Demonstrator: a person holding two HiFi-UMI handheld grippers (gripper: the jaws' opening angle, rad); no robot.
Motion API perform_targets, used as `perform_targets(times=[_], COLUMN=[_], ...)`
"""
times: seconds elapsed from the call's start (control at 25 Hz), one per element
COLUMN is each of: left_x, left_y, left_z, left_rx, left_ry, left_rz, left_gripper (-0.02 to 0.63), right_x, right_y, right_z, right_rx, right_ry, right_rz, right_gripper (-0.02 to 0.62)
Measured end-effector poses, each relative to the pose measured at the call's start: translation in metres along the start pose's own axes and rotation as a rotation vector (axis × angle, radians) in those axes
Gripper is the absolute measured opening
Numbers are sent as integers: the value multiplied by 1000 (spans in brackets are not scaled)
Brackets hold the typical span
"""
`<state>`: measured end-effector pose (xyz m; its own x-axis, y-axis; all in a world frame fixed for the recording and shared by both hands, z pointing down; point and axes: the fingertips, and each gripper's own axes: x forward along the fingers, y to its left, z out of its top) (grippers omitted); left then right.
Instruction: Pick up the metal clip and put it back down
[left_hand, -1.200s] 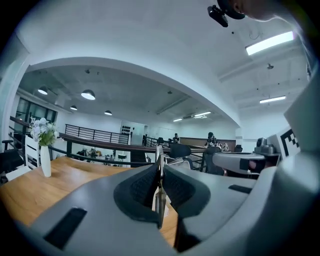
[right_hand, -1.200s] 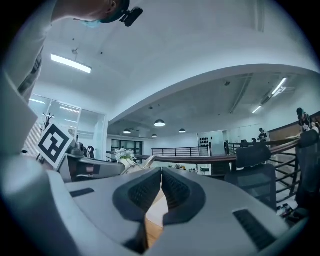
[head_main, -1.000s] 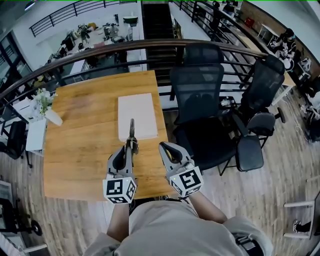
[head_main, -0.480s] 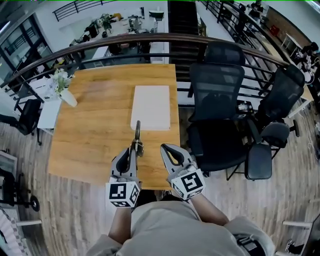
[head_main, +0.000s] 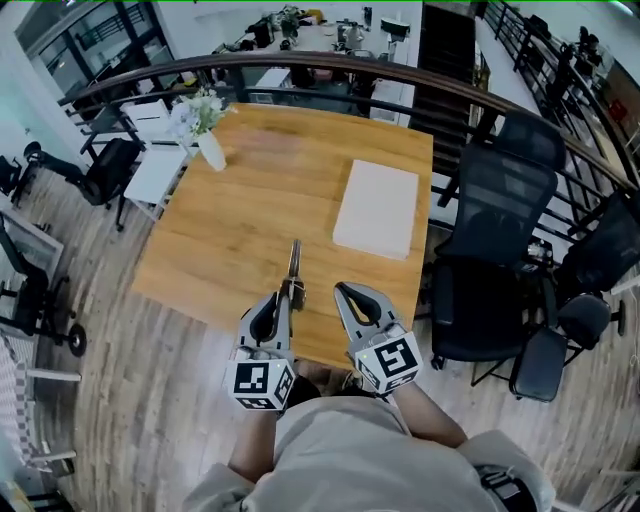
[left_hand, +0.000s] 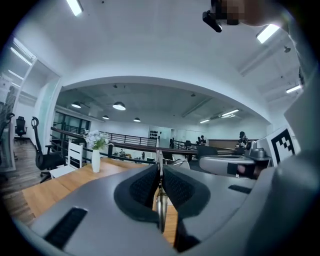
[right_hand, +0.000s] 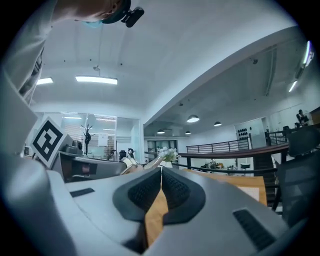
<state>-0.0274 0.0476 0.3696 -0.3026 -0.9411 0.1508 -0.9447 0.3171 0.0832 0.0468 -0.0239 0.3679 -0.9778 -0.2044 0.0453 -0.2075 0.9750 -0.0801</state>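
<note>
The metal clip (head_main: 294, 268) is a long, thin silver piece that sticks out forward from my left gripper (head_main: 286, 297), which is shut on its near end and holds it up over the near edge of the wooden table (head_main: 230, 235). In the left gripper view the clip (left_hand: 159, 207) stands on edge, pinched between the two dark pads. My right gripper (head_main: 346, 293) hovers just right of the left one. Its pads meet with nothing between them in the right gripper view (right_hand: 161, 176).
A white rectangular pad (head_main: 378, 208) lies on the table's right half. A white vase of flowers (head_main: 206, 140) stands at the far left corner. Black office chairs (head_main: 500, 250) crowd the table's right side, and a railing (head_main: 330, 75) runs behind it.
The head view has swung, so the table now sits slanted and further right in the picture. Both grippers stay side by side, the left still gripping the clip.
</note>
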Motion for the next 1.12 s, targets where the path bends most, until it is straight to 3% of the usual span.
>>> perform_targets(times=[0.36,0.72,0.96,1.12], left_x=[-63,-111,-126,-126], left_y=[132,255,316,338], left_z=[3,-26,-34,-36], left_rx=[-28,-83,-86,-54], left_ry=[-9,17,43,85], left_rz=[171,260,240,166], left_gripper=[41,41,41,41], right_x=[105,196,246,266], right_y=[123,236,283,294], right_z=[-5,-40,-56,-64], right_rx=[11,-1,-18,-26], right_ry=[46,139,199,230], right_rz=[206,345,365,320], right_gripper=[28,28,28,28])
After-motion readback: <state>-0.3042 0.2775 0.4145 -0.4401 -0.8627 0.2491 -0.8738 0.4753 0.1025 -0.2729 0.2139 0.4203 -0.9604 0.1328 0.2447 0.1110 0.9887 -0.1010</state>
